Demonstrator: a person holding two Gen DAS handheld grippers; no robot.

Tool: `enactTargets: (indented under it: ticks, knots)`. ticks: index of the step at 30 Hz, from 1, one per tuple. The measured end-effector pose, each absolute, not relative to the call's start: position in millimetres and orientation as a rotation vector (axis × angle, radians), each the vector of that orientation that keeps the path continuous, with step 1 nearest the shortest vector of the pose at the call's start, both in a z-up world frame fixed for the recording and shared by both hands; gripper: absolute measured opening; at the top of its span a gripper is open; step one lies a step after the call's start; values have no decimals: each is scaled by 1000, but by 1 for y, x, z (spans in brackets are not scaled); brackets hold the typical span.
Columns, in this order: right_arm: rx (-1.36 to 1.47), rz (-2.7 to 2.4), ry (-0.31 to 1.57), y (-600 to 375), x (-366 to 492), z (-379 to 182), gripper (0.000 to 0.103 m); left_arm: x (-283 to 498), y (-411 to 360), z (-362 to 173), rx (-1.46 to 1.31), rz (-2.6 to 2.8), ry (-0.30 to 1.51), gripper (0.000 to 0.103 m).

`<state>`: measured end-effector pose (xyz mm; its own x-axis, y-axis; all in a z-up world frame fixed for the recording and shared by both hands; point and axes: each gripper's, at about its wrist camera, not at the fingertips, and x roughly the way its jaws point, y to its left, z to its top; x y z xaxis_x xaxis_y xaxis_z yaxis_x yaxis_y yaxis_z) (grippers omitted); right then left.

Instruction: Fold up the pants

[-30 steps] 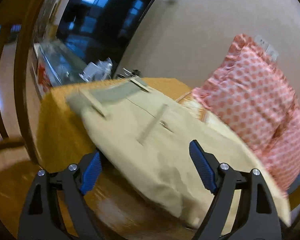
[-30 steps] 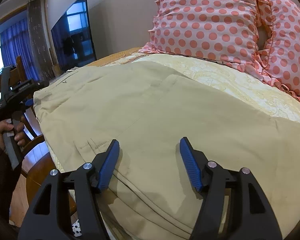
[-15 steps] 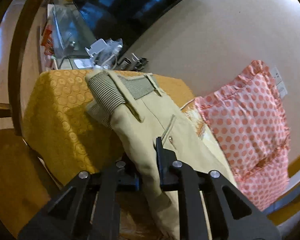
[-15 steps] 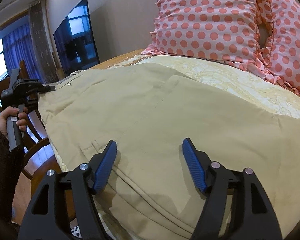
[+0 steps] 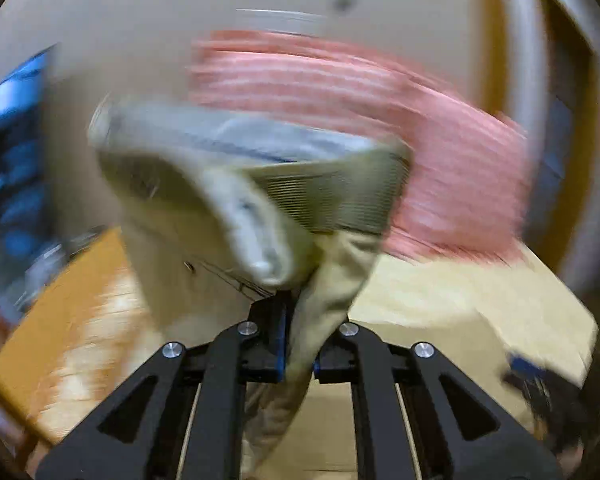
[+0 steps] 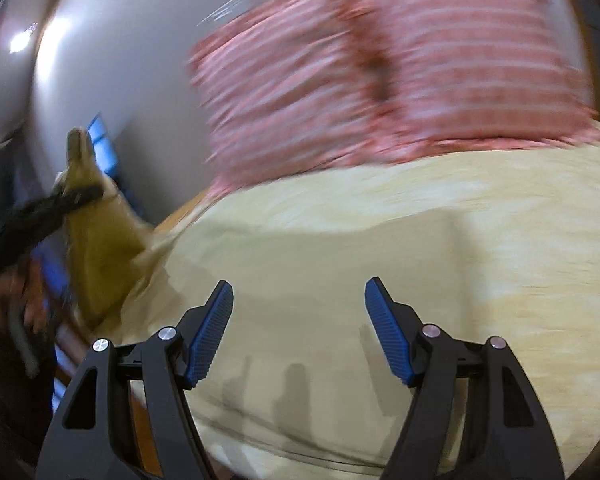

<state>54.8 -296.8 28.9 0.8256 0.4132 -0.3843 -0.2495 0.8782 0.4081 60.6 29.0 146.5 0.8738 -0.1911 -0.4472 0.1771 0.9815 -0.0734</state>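
While both views are heavily motion-blurred, the left hand-held gripper (image 5: 298, 346) is clearly clenched on the khaki pants (image 5: 260, 216), a bunch of fabric pinched between its blue pads. Waistband end is lifted in the air in front of the left camera, striped inner lining and grey pocket cloth showing, folded over on itself. Lifted cloth blocks most of the middle of that view.

Right hand-held gripper (image 6: 300, 320) is released, jaws spread wide, nothing between the pads, hovering over the rest of the pants (image 6: 340, 280), which lie flat on the bed (image 6: 500, 176). Cannot tell if the fingertips touch the cloth; finger shadows fall on the fabric just ahead of it.

In the right wrist view the left hand-held gripper (image 6: 56, 204) shows at the left edge, with the raised pants corner sticking up above it and the person's hand (image 6: 16, 300) on its handle below.

Around: two pink pillows (image 6: 380, 68) propped against the wall at the head of the bed, behind the pants. Pale yellow bedspread under the pants. Orange cover (image 5: 60, 320) at lower left in the left wrist view. Dark TV screen (image 5: 8, 140) on the far left, blurred. Right hand-held gripper (image 5: 540, 376) is a dark smear at lower right in the left wrist view.
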Motion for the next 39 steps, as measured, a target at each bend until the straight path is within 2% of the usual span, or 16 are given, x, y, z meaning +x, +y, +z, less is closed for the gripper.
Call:
enactTargets:
  ticks: [5,8,14,18,20,22,24,25,28,32,34,39]
  knots:
    - [444,204,490,-357,48,22,70,46,-106,75,194,-502,610,9]
    - [498,177,503,-378,43,18,70,45,-126,42,200,-558,718,9]
    - [550,261,512,-387,57,20,70,17,-128,54,193,-539,624,8]
    - [628,369,585,-379,83,17,70,18,-159,32,295,-551,684,12]
    - [632,391,664,-372,98,10,70,14,-153,34,282,-573,680,20]
    - [597,393,713,-365,107,6,68,9,-131,51,192,-645,684,44]
    - [556,399,757,-358,115,2,60,10,-94,72,97,-660,640,58]
    - [548,406,770,-356,118,1,58,13,-75,82,66,-626,618,61]
    - [518,413,803,-351,127,-4,52,43,-18,95,0,-463,610,63]
    - [504,425,817,-351,133,-5,43,107,60,78,-150,-293,741,63]
    - [516,466,834,-350,134,-6,35,131,77,65,-219,-305,813,62]
    - [620,525,846,-360,140,-10,33,165,85,36,-308,-391,944,62]
